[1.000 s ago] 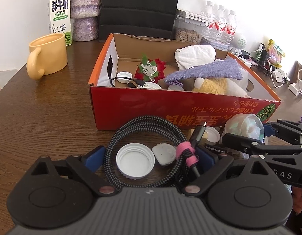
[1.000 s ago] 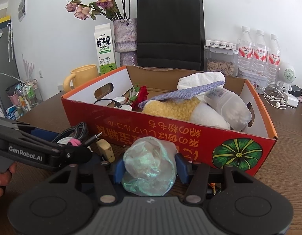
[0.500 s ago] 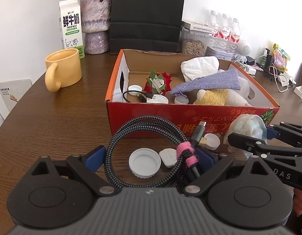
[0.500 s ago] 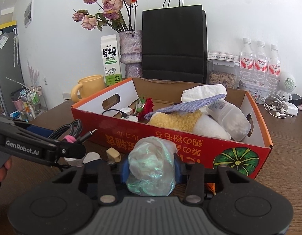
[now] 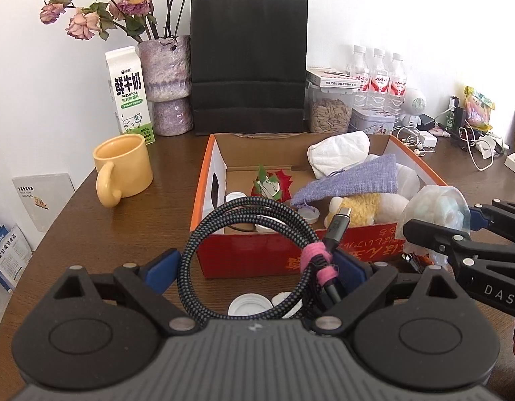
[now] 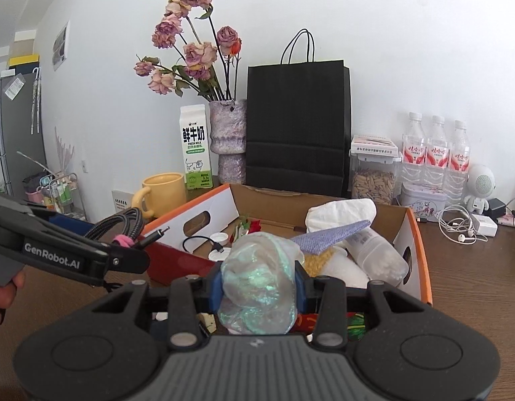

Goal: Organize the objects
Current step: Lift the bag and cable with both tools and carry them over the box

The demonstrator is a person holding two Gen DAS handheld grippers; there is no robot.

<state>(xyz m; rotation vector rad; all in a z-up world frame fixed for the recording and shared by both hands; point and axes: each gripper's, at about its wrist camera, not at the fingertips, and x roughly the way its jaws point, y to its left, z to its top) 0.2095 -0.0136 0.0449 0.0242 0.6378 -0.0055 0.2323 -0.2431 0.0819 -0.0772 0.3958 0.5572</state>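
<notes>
My left gripper (image 5: 254, 265) is shut on a coiled black braided cable (image 5: 224, 227) bound with a pink tie, held above the table in front of the red cardboard box (image 5: 257, 257). My right gripper (image 6: 257, 289) is shut on a crumpled iridescent plastic bag (image 6: 257, 287), held just above the box's near wall (image 6: 421, 267); the bag also shows in the left wrist view (image 5: 434, 207). The box holds a purple pouch (image 5: 354, 180), a yellow plush toy (image 5: 364, 207), a white cloth (image 5: 337, 150) and small lids. The cable shows at left in the right wrist view (image 6: 123, 224).
White lids (image 5: 247, 305) lie on the brown table below the cable. A yellow mug (image 5: 123, 167), milk carton (image 5: 128, 90), vase of dried roses (image 5: 167, 80), black paper bag (image 5: 249, 63), seed jar (image 5: 329, 110), water bottles (image 5: 378, 77) and chargers (image 5: 485, 147) surround the box.
Both grippers have risen with their loads: the cable from table level to box-rim height, the plastic bag from in front of the box wall to above it.
</notes>
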